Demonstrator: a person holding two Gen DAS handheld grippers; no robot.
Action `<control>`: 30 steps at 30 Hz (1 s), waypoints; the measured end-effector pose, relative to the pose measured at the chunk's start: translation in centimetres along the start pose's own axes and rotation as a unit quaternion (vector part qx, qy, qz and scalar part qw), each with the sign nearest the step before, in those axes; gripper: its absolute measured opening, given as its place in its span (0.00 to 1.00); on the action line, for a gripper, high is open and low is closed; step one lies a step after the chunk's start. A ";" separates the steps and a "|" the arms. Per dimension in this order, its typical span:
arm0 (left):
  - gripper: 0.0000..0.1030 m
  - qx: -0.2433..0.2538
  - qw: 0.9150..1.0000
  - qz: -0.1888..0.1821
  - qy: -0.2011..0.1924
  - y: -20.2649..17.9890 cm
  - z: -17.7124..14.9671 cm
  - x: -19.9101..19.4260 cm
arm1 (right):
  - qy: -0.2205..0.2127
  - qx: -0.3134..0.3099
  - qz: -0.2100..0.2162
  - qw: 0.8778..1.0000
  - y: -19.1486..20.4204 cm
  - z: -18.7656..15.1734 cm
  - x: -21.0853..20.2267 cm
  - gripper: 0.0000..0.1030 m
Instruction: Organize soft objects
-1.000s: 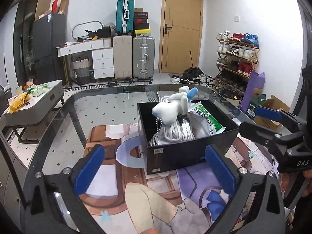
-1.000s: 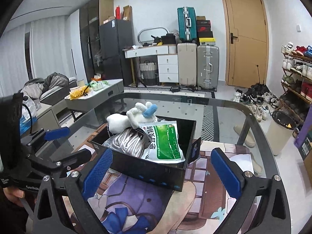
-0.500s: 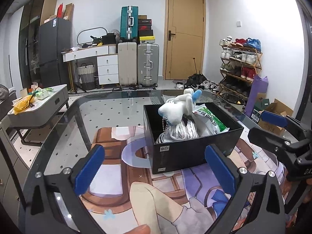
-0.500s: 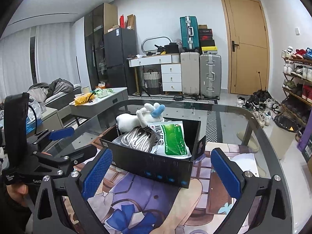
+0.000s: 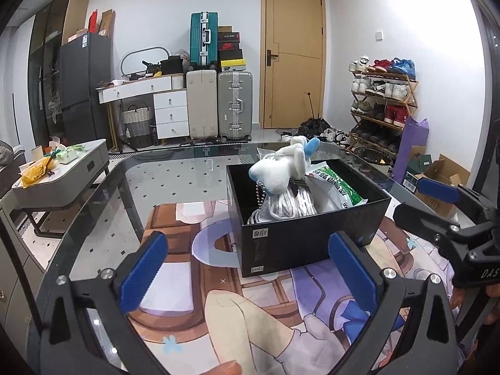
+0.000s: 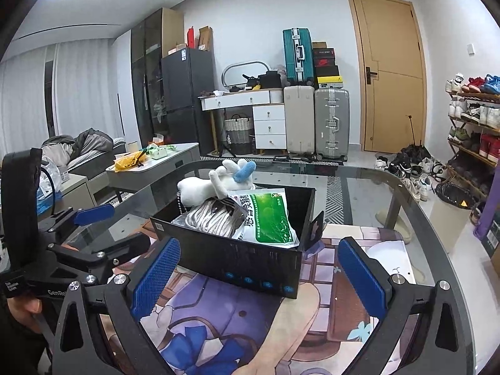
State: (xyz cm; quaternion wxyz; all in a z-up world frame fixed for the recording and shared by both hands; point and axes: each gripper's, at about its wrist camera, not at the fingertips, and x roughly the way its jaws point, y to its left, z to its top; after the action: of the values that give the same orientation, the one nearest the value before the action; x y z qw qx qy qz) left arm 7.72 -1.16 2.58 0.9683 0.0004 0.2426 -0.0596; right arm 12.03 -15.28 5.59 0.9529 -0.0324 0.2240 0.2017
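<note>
L gripper (image 5: 248, 268) sits nearest, low over the anime-print mat (image 5: 193, 284), blue pads (image 5: 142, 270) wide apart w/ nothing between. R gripper (image 6: 256, 276) likewise spread, pads (image 6: 362, 276) empty, also above the mat. Each gripper shows in the other's view: R one at the right edge of the left wrist view (image 5: 443, 209), L one at the left edge of the right wrist view (image 6: 90, 228), both near the box, not touching it.

Just beyond the pads, a black box (image 5: 300, 237) stands open-topped on the mat, on a glass table (image 5: 93, 206). Inside: a white rope bundle (image 6: 209, 218) at the bottom, a green-and-white packet (image 6: 268, 218) leaning beside it, long axis running front to back in the right wrist view. On top lies a white plush toy (image 6: 215, 184), sticking up above the rim; long axis approx. left-right in the right wrist view, blue-tipped end (image 6: 245, 170) pointing right and away. A bead chain (image 5: 258, 197) hangs from it into the box.

Further back: low side table (image 5: 62, 175), suitcases (image 5: 218, 103), door (image 5: 292, 72), shoe rack (image 5: 382, 100).
</note>
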 end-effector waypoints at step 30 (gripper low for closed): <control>1.00 -0.019 0.999 -0.006 -0.037 0.4 -0.1 -1.4 | -0.036 -0.027 -0.029 0.999 0.9 -0.8 -0.8 0.99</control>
State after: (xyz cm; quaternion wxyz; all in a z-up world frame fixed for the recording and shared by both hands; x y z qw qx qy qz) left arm 6.55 -0.56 3.15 0.9760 -0.0218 0.2077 -0.0612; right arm 10.73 -14.90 5.28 0.9646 -0.0574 0.1829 0.1810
